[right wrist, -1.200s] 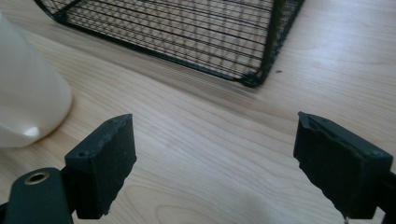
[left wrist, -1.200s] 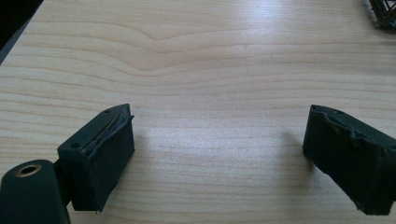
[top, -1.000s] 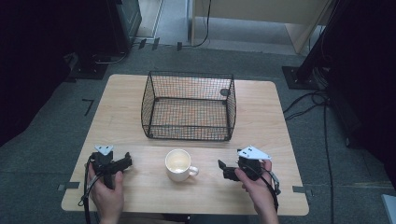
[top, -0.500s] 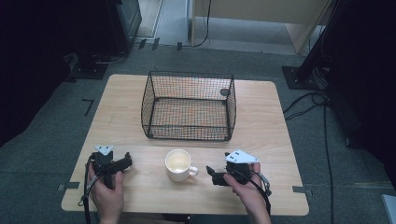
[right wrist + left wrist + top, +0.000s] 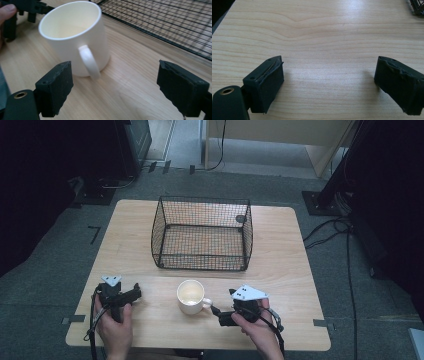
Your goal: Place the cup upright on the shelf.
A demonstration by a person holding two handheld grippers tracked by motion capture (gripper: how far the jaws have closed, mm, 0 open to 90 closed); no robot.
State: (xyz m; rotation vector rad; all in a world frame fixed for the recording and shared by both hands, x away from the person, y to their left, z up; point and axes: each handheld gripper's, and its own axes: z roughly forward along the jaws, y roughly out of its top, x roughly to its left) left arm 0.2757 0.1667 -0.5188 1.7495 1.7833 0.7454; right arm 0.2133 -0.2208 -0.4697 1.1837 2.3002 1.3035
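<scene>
A white mug (image 5: pixel 190 296) stands upright and empty on the wooden table (image 5: pixel 280 255), its handle turned toward my right gripper (image 5: pixel 223 313). In the right gripper view the mug (image 5: pixel 75 37) is close, just beyond the wide-apart jaws, and its handle (image 5: pixel 88 62) sits near the left jaw. That right gripper (image 5: pixel 115 85) is open and touches nothing. My left gripper (image 5: pixel 134 294) rests low at the table's front left, pointing toward the mug from a short way off. The left gripper (image 5: pixel 327 80) is open over bare wood.
A black wire basket (image 5: pixel 202 232) stands empty behind the mug, mid-table; its mesh (image 5: pixel 162 22) runs along the upper right of the right gripper view. The left gripper (image 5: pixel 27 7) appears beyond the mug. Cables lie on the floor at the right.
My right gripper has slid left and a little nearer the front edge, bringing its open jaws up to the mug's handle. The left gripper and the mug have stayed put.
</scene>
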